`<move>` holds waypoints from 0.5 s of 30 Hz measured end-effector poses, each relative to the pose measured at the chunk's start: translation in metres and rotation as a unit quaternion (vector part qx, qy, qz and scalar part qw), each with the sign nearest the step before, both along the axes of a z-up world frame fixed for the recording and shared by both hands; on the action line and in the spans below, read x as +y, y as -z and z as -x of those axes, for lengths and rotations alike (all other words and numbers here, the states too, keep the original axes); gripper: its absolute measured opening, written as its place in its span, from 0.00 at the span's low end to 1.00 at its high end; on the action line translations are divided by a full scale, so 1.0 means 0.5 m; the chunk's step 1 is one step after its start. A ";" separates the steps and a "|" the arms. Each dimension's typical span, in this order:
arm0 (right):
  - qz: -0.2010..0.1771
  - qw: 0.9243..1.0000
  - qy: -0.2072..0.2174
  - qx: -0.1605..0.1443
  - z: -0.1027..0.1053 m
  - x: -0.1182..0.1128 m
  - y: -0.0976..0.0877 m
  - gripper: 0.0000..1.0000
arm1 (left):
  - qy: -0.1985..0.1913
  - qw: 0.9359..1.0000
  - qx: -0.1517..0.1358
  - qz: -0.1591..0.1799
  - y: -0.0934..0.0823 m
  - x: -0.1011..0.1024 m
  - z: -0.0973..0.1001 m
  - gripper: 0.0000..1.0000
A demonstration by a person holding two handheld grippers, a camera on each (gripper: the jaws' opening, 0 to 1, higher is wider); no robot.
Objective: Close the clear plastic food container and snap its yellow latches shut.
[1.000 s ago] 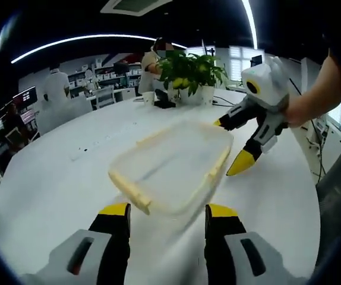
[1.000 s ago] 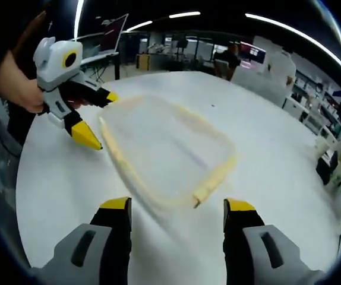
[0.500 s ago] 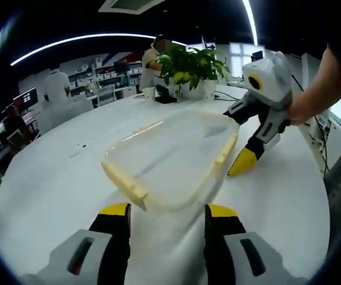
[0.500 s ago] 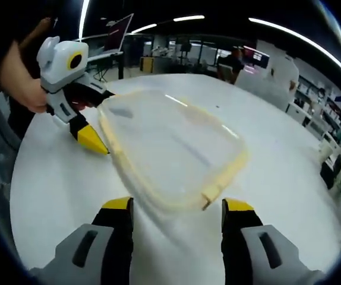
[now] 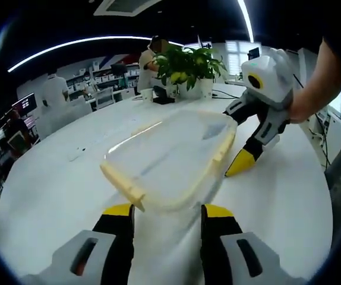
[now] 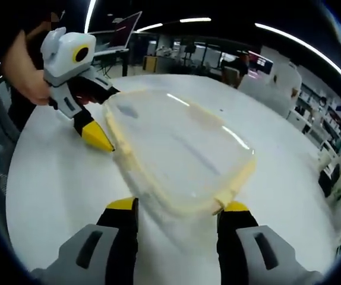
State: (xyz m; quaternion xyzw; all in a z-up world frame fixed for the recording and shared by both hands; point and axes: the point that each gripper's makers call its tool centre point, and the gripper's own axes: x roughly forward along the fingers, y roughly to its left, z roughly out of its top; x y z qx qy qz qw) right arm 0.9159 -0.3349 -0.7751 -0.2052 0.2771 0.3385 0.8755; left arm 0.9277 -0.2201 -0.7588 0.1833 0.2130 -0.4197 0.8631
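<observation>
Left gripper view: the clear container [image 5: 170, 157] with its yellow latches [image 5: 123, 185] sits mid-tabletop [image 5: 51, 190], left tongs [image 5: 163, 215] spread wide just short of its near edge. Right tongs [image 5: 237, 142] straddle its far corner, jaws parted; potted plant [image 5: 188, 68] stands by the far edge.

Container [image 5: 170, 160] on table [image 5: 51, 178], between tongs
</observation>
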 end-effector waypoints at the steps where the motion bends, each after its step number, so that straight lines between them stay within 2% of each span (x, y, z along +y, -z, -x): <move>1: 0.000 1.000 0.001 0.000 0.000 0.000 -0.001 0.47 | -0.001 1.000 0.000 -0.001 0.000 0.002 0.001 0.39; 15: 0.003 1.000 -0.023 0.002 0.018 0.061 -0.003 0.44 | -0.023 1.000 -0.001 -0.007 0.003 0.063 0.023 0.39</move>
